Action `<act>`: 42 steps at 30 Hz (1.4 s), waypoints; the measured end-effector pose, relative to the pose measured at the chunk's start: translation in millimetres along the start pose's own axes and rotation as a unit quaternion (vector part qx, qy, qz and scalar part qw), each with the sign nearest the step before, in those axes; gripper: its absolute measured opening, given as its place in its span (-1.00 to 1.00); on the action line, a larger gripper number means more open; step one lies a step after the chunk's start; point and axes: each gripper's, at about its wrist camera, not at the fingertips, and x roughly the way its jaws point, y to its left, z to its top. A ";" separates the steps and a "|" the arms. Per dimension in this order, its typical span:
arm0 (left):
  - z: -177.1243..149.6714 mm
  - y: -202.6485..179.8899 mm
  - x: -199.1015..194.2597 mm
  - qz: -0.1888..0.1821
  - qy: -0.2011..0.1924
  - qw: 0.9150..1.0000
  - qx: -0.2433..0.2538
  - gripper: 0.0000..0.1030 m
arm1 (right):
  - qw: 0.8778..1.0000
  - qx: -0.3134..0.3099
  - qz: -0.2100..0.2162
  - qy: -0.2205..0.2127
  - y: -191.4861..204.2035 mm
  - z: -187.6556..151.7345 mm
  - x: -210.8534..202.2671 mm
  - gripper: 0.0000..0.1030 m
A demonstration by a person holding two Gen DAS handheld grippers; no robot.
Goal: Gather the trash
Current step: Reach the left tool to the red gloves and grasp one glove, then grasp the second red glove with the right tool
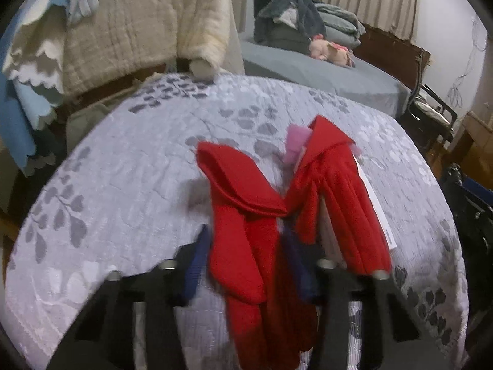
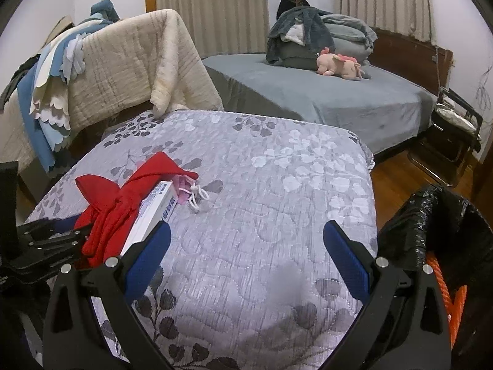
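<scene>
Left wrist view shows the left tool (image 1: 246, 265) low over a grey quilted bedspread with a leaf pattern (image 1: 123, 185). Its blue-padded fingers (image 1: 194, 268) stand close together about a red knitted cloth (image 1: 246, 231), which drapes over and between them; whether the pads truly pinch it cannot be told, since the cloth hides the gap. Just beyond the red cloth lie a flat white cardboard box with printed text (image 1: 374, 203), touching the cloth's right edge, and a small pink pouch (image 1: 295, 141), which peeks out at the cloth's far end.

Right wrist view shows the right tool (image 2: 246, 246) above the same bedspread (image 2: 277, 185), its two blue-padded fingers (image 2: 345, 256) spread wide with nothing between them. Left of this tool lies the red cloth (image 2: 123, 203), with the white box (image 2: 157, 209) touching its right side and the pink pouch (image 2: 181, 188) with a white drawstring just past the box. The left tool (image 2: 58, 237) reaches into the near end of the cloth. Right of the bedspread, close to the right tool, stands a bin lined with a black plastic bag (image 2: 431, 225), orange rope (image 2: 446, 293) showing inside. Beyond the bedspread are a cream blanket over a rail (image 2: 129, 61) and a bed with a grey-blue sheet (image 2: 308, 98) bearing a pink plush pig (image 2: 339, 64).
</scene>
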 end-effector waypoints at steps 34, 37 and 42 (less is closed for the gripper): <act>8.1 49.0 -42.4 0.019 -0.047 0.998 -0.042 -0.75 | 0.993 -0.069 0.094 0.017 110.3 19.0 29.5 0.40; 7.5 51.6 -44.6 0.022 -0.049 0.998 -0.042 -0.75 | 0.992 -0.073 0.095 0.027 115.0 16.7 36.2 0.24; 6.2 55.2 -47.7 0.023 -0.051 0.997 -0.044 -0.75 | 0.991 -0.081 0.098 0.050 118.7 12.6 44.8 -0.20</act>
